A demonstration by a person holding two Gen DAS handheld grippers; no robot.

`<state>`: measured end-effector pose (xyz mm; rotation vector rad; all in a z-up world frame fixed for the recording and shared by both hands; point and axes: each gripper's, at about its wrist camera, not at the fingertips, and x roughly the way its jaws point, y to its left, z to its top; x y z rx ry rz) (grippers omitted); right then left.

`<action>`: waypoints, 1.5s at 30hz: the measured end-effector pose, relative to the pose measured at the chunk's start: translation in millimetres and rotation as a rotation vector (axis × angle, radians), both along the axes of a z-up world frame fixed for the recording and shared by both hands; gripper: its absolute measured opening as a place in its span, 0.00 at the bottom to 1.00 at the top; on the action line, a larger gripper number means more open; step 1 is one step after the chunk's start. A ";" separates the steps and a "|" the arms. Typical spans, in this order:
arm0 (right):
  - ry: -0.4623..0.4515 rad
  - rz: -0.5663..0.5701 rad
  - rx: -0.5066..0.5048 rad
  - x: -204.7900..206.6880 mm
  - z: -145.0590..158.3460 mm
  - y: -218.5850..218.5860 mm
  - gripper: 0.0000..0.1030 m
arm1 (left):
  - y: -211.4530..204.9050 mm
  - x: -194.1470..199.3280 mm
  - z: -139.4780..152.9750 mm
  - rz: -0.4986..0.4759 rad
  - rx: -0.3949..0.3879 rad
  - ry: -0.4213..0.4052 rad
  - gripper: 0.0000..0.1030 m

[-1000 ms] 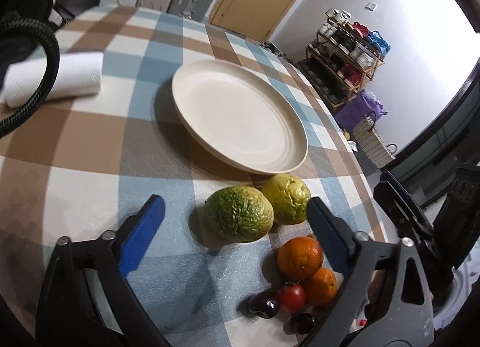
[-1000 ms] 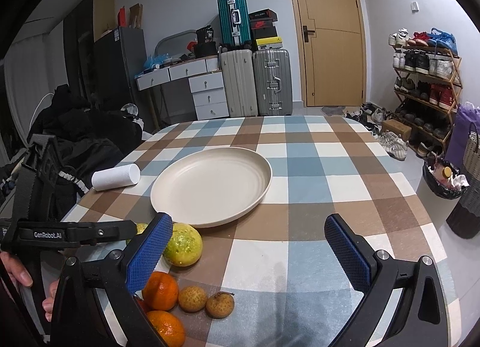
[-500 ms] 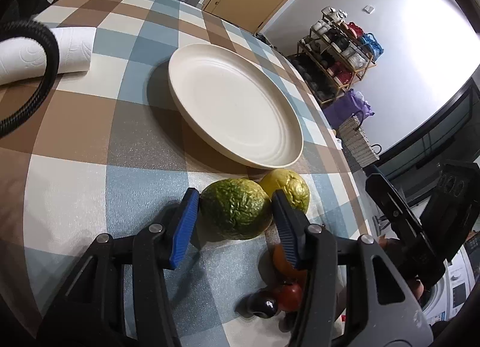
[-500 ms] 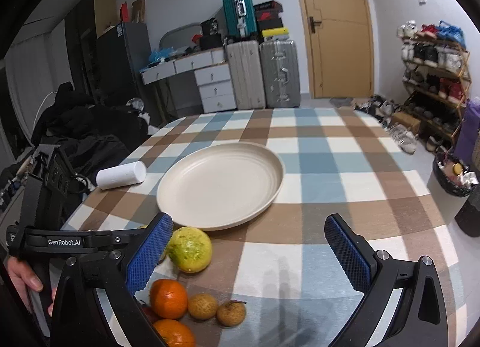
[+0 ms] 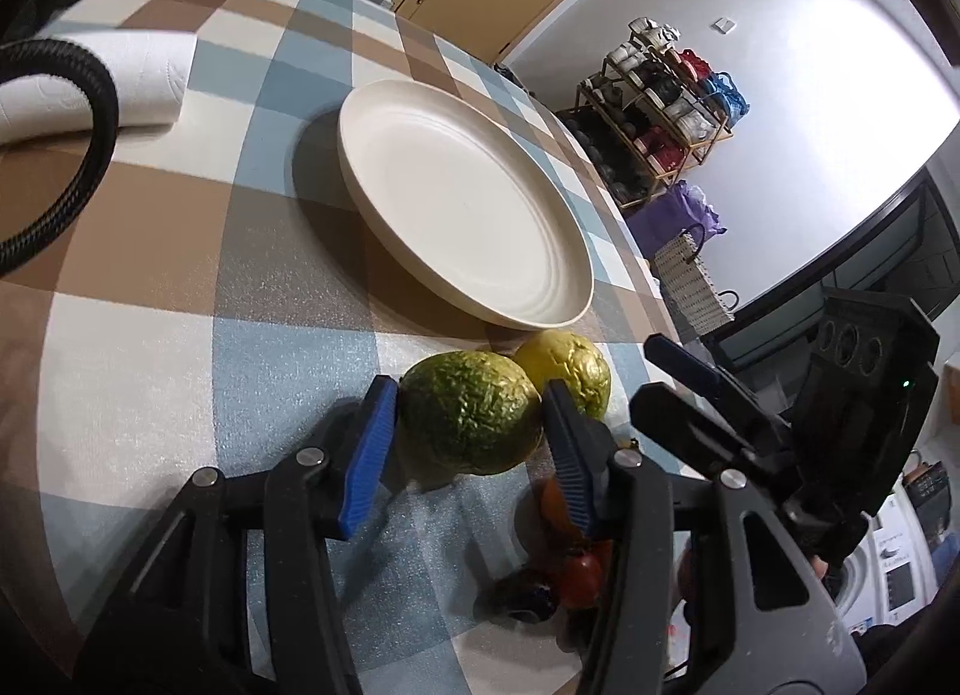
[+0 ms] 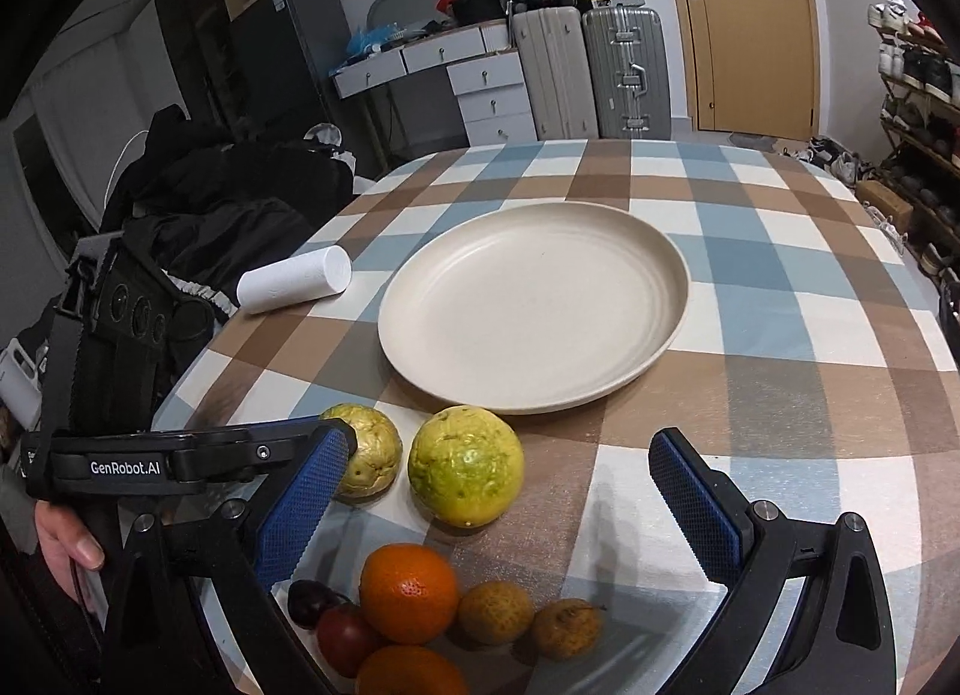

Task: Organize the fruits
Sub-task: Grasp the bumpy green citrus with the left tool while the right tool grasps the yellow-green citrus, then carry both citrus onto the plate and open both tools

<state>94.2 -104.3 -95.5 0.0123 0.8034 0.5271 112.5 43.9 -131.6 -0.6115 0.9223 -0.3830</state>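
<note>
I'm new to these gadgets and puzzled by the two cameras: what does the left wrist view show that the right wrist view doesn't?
Only the left wrist view: both pads of the left gripper pressed against the green fruit, and a purple bag. Only the right wrist view: two brown fruits, suitcases, and the hand holding the left gripper. Both: the plate, paper roll and yellow fruit.

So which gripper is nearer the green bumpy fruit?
Left. The left gripper has its fingers on either side of the green bumpy fruit. The right gripper is open, off beside the yellow-green fruit.
</note>
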 end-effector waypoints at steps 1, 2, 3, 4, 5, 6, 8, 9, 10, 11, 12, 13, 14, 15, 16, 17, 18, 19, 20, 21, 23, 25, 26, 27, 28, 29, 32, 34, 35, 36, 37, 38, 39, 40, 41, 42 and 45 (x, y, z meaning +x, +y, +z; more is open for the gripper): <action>0.004 -0.001 -0.001 0.7 -0.7 0.5 1.00 | 2.3 0.3 -2.3 -0.003 -0.013 0.006 0.45; 0.007 -0.004 -0.004 2.4 -1.4 0.3 1.00 | 1.7 2.3 -4.2 -0.009 -0.023 0.013 0.46; 0.011 -0.006 -0.004 3.0 -1.8 0.1 1.00 | 0.0 3.1 -6.5 -0.017 -0.030 0.019 0.46; 0.016 -0.007 0.001 4.1 -2.3 0.0 1.00 | -3.2 5.7 -7.4 -0.020 -0.031 0.020 0.46; 0.021 -0.007 0.005 4.8 -2.3 -0.3 1.00 | -5.9 7.0 -7.3 -0.020 -0.026 0.016 0.46; 0.024 -0.008 0.007 5.4 -2.4 -0.4 1.00 | -2.4 2.9 -8.6 -0.021 -0.020 0.013 0.46; 0.029 -0.006 0.005 6.3 -2.8 0.6 0.99 | -3.2 6.0 -8.6 -0.020 -0.025 0.013 0.45; 0.033 -0.004 0.001 8.5 -3.5 1.8 0.99 | -0.8 5.3 -8.7 -0.015 -0.026 0.012 0.45; 0.038 -0.001 0.001 9.6 -4.2 2.7 0.96 | 0.1 6.2 -7.8 -0.007 -0.021 0.010 0.45; 0.044 0.003 0.002 10.3 -4.5 2.9 0.91 | 2.7 2.6 -6.0 -0.002 -0.017 0.005 0.45; 0.054 0.009 0.004 11.4 -5.7 3.9 0.88 | 5.2 2.0 -4.1 0.005 -0.017 -0.001 0.45; 0.065 0.012 0.003 12.6 -7.3 5.3 0.84 | 9.7 -0.6 -3.1 0.010 -0.018 -0.004 0.45; 0.080 0.013 -0.003 14.4 -10.1 6.9 0.81 | 12.0 0.0 -1.0 0.016 -0.017 -0.009 0.45; 0.090 0.016 -0.006 15.1 -12.0 8.2 0.79 | 15.5 -1.0 1.8 0.025 -0.014 -0.015 0.45; 0.099 0.022 -0.005 15.7 -13.9 9.5 0.77 | 19.1 -2.7 4.0 0.034 -0.014 -0.022 0.45; 0.109 0.028 -0.005 16.9 -15.6 11.6 0.75 | 22.8 -5.2 7.4 0.043 -0.017 -0.032 0.45; 0.115 0.031 -0.007 16.6 -16.6 12.8 0.74 | 25.0 -5.6 10.1 0.048 -0.018 -0.037 0.45; 0.121 0.033 -0.009 16.9 -18.1 13.8 0.70 | 27.1 -5.8 13.7 0.055 -0.017 -0.043 0.45; 0.133 0.036 -0.010 17.7 -20.0 15.1 0.66 | 28.1 -4.5 17.5 0.059 -0.014 -0.049 0.45; 0.148 0.041 -0.007 18.3 -22.4 16.0 0.63 | 29.4 -4.8 20.9 0.057 -0.015 -0.053 0.45; 0.171 0.049 -0.001 19.1 -25.8 16.7 0.52 | 34.7 -5.2 27.4 0.059 -0.013 -0.065 0.45; 0.180 0.058 0.011 18.8 -27.7 16.5 0.48 | 43.5 -8.8 33.5 0.063 -0.013 -0.075 0.45; 0.177 0.057 0.012 18.0 -27.8 15.8 0.48 | 43.4 -6.4 36.4 0.067 -0.013 -0.079 0.45; 0.174 0.058 0.013 17.1 -28.0 15.0 0.48 | 46.4 -7.8 39.0 0.069 -0.013 -0.081 0.45; 0.170 0.059 0.019 16.1 -27.4 14.0 0.48 | 47.0 -6.8 41.8 0.069 -0.012 -0.082 0.45; 0.166 0.059 0.030 15.3 -26.7 12.3 0.48 | 45.3 -3.4 44.2 0.067 -0.009 -0.082 0.45; 0.135 0.053 0.066 11.1 -18.9 5.3 0.47 | 45.5 -4.4 49.4 0.055 -0.003 -0.087 0.45; 0.110 0.044 0.095 9.8 -10.5 -1.5 0.47 | 45.9 -10.1 49.5 0.054 0.001 -0.095 0.45; 0.095 0.038 0.104 9.8 -5.7 -4.0 0.47 | 44.2 -8.7 51.7 0.052 -0.002 -0.101 0.45; 0.078 0.032 0.113 10.4 0.0 -6.8 0.47 | 42.0 -7.6 50.3 0.052 -0.003 -0.105 0.45; 0.064 0.028 0.123 10.9 5.3 -9.0 0.47 | 39.8 -6.6 51.0 0.052 -0.002 -0.106 0.45; 0.048 0.026 0.140 12.9 11.8 -12.5 0.47 | 37.2 -1.7 53.5 0.048 -0.004 -0.109 0.45; 0.038 0.025 0.149 13.9 16.4 -14.7 0.47 | 35.1 0.8 53.4 0.046 -0.003 -0.111 0.45; 0.028 0.022 0.153 17.2 21.2 -16.6 0.47 | 32.7 6.2 56.3 0.045 0.000 -0.114 0.45; 0.014 0.017 0.152 21.9 25.7 -18.3 0.47 | 29.9 11.8 59.0 0.041 0.001 -0.119 0.45; 0.006 0.013 0.148 27.3 29.3 -19.5 0.47 | 27.4 16.8 62.1 0.038 0.003 -0.124 0.45; 0.005 0.002 0.151 48.8 36.0 -23.9 0.47 | 21.0 36.4 69.4 0.032 0.021 -0.143 0.45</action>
